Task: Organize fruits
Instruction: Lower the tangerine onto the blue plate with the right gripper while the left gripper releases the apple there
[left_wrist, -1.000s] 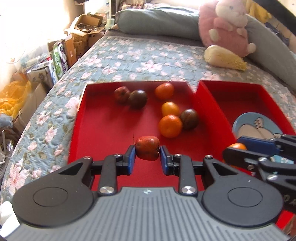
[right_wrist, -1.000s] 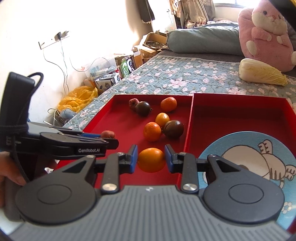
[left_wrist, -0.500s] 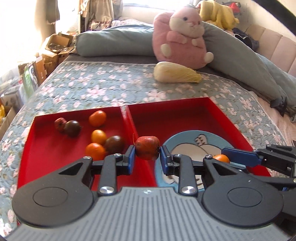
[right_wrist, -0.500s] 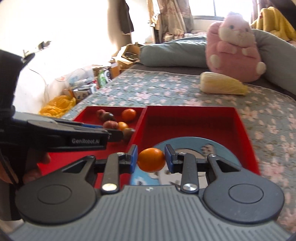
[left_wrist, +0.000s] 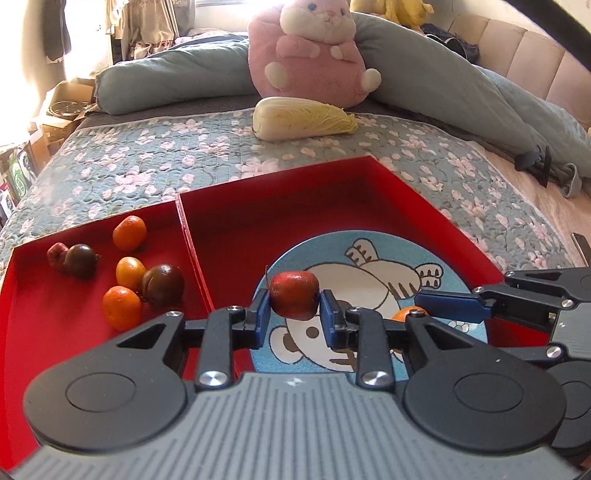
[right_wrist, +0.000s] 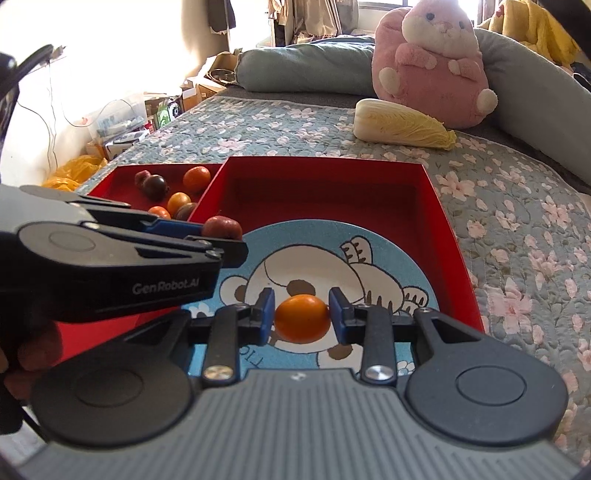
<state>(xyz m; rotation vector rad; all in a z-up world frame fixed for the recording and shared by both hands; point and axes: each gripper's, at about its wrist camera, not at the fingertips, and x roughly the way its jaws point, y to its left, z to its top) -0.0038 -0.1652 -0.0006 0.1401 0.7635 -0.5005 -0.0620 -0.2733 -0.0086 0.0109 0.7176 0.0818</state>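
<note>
Fruit, left: left gripper (left_wrist: 294, 315) is clamping a red fruit (left_wrist: 294, 300) between both blue pads, above the plate's 9 o'clock edge.
Fruit, right: right gripper (right_wrist: 302, 318) is pinching an orange fruit (right_wrist: 302, 318) over the plate's 6 o'clock area.
Plate: blue cartoon plate (right_wrist: 391, 251) is lying in the right red tray (right_wrist: 439, 206).
Remaining fruit: five loose fruits (left_wrist: 125, 271) are sitting in the left red tray (left_wrist: 33, 332), at 9 o'clock from the plate.
Background: cabbage (left_wrist: 303, 118) is lying at 12 o'clock on the quilt.
</note>
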